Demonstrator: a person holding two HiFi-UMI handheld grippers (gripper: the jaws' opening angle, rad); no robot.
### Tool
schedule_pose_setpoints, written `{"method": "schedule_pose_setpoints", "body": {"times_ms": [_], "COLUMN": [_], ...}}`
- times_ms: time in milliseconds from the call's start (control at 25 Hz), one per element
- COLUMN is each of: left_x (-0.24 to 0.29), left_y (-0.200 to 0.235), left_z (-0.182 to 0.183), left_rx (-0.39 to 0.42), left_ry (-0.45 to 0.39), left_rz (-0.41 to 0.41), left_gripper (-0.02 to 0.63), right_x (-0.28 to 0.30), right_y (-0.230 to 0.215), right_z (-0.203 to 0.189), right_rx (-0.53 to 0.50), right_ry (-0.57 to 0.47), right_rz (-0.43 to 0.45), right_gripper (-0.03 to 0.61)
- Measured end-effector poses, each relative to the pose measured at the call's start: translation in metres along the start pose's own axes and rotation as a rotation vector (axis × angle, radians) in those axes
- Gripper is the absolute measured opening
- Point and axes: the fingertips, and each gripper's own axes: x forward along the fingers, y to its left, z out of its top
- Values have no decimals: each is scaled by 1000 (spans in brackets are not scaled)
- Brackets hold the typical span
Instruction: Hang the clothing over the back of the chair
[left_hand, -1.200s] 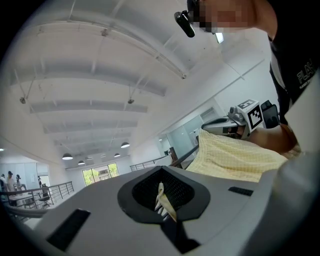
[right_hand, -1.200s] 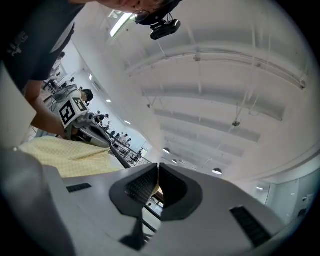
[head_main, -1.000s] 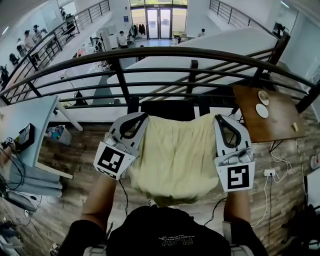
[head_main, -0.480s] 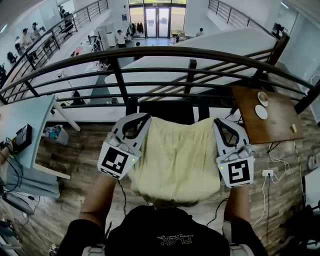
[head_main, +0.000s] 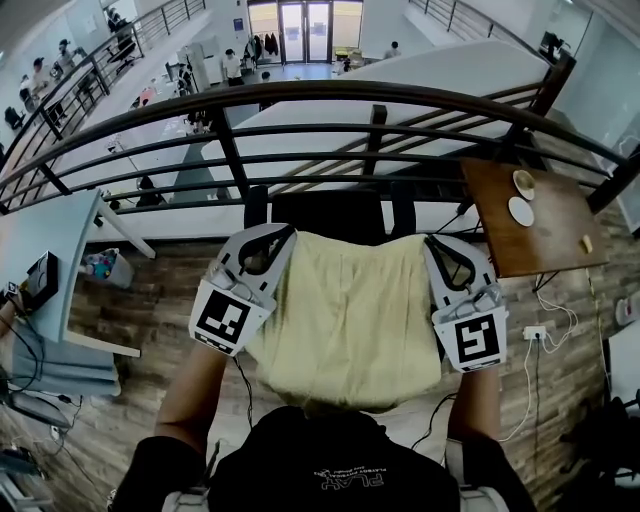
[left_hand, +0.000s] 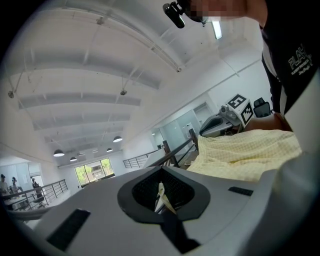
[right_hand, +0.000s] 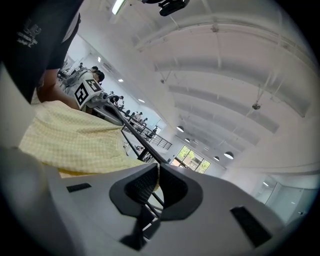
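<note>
A pale yellow checked cloth garment (head_main: 350, 310) is stretched flat at the centre of the head view, held by its two upper corners. The left gripper (head_main: 262, 245), at the garment's 10 o'clock, has its jaws pressed together on a thin fold of the cloth (the left gripper view shows the fold pinched between them). The right gripper (head_main: 446, 256), at 2 o'clock, pinches the other corner the same way. The black chair (head_main: 330, 212) back stands at the garment's 12 o'clock, just beyond its top edge; whether they touch cannot be told. A dark metal railing (head_main: 300, 95) runs behind the chair, and a brown wooden table (head_main: 545, 245) sits at 2 o'clock.
</note>
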Motion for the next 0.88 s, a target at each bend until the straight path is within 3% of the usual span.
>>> {"method": "schedule_pose_setpoints", "body": {"times_ms": [120, 280, 440, 880], "left_x": [5, 4, -4, -11], "left_y": [-4, 10, 21, 22], "left_z": [-12, -19, -20, -22], "left_rx": [-19, -4, -17, -57], "left_ry": [39, 63, 49, 51], "left_rz": [-34, 28, 64, 76], "left_gripper": [15, 15, 15, 14], "right_x": [3, 4, 0, 9], "right_y": [10, 15, 13, 26], "right_z": [-10, -12, -13, -4], "right_rx": [-15, 11, 47, 8], "right_ry": [34, 34, 31, 49], "right_rz": [40, 79, 69, 58], "right_gripper": [28, 29, 29, 29]}}
